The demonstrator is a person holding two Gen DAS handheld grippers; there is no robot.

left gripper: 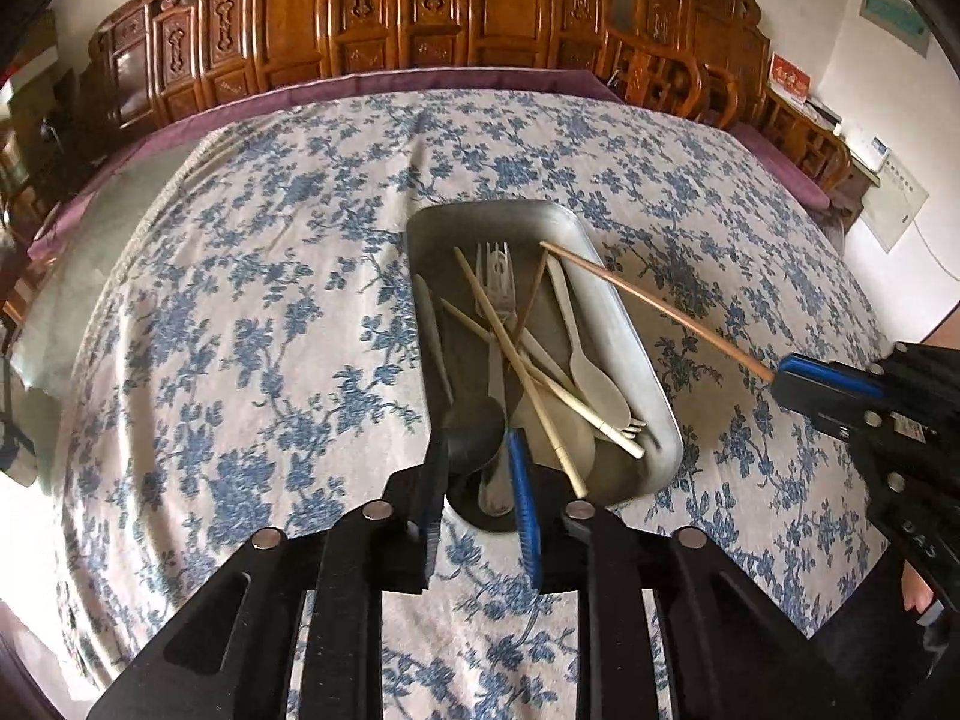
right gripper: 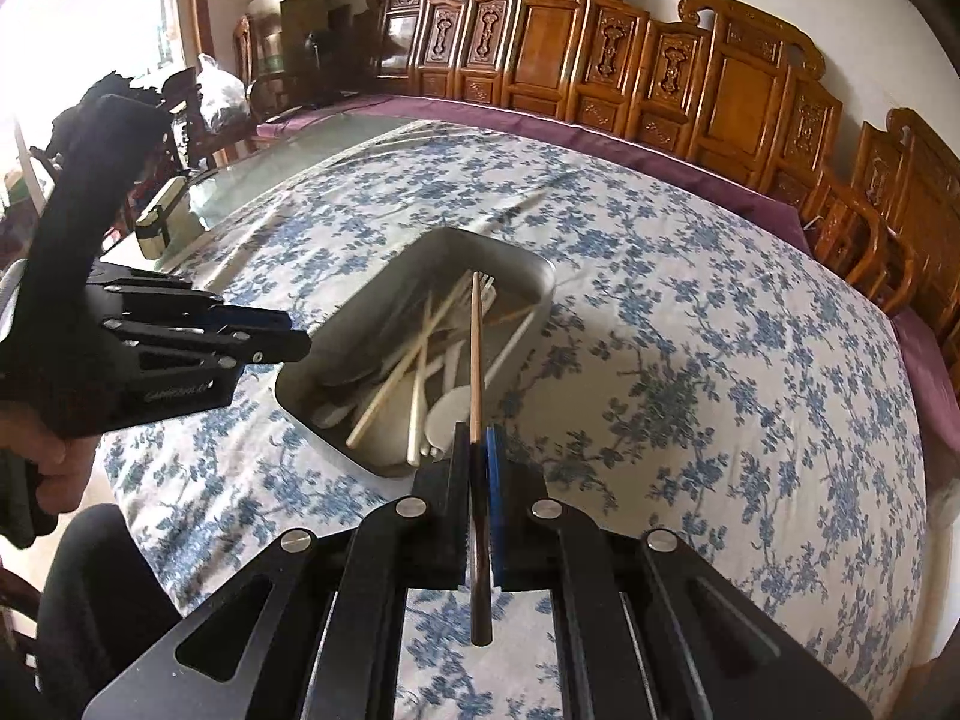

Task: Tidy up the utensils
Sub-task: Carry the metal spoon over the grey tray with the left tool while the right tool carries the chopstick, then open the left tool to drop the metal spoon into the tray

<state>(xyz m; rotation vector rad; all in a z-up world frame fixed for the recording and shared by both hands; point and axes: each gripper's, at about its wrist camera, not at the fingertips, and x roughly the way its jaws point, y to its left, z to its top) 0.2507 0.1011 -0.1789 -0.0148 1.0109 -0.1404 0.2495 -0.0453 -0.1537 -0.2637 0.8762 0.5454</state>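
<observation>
Left hand-held gripper: the left hand-held gripper [left gripper: 480,450] hangs over the near end of the tray, fingers slightly parted, clamping nothing; a grey spoon handle [left gripper: 495,480] lies in the tray below the gap between them.
Right hand-held gripper: the right hand-held gripper [right gripper: 477,444] is clenched on a brown chopstick [right gripper: 476,354], which sticks out forward past the pads while its dark butt end runs back between the fingers.
Brown chopstick: in the left wrist view it slants from the right hand-held gripper at 3 o'clock up toward the tray's far right rim, its tip over the tray; I cannot tell whether it touches the rim.
Tray: a metal tray [left gripper: 630,330] sits on the surface near the middle of both views, long side running away from the cameras.
Tray contents: pale chopsticks [left gripper: 522,372], crossed, white spoons [left gripper: 591,372] and a clear fork [left gripper: 498,282], all piled loosely, overlapping.
Surface: a blue-flowered cloth [left gripper: 240,300] covers it; a purple edge shows at 12 o'clock.
Background: carved wooden chairs [left gripper: 384,18] line the far side at 12 o'clock.
Person: a hand [right gripper: 54,450] grips the left tool's handle at 9 o'clock in the right wrist view.
</observation>
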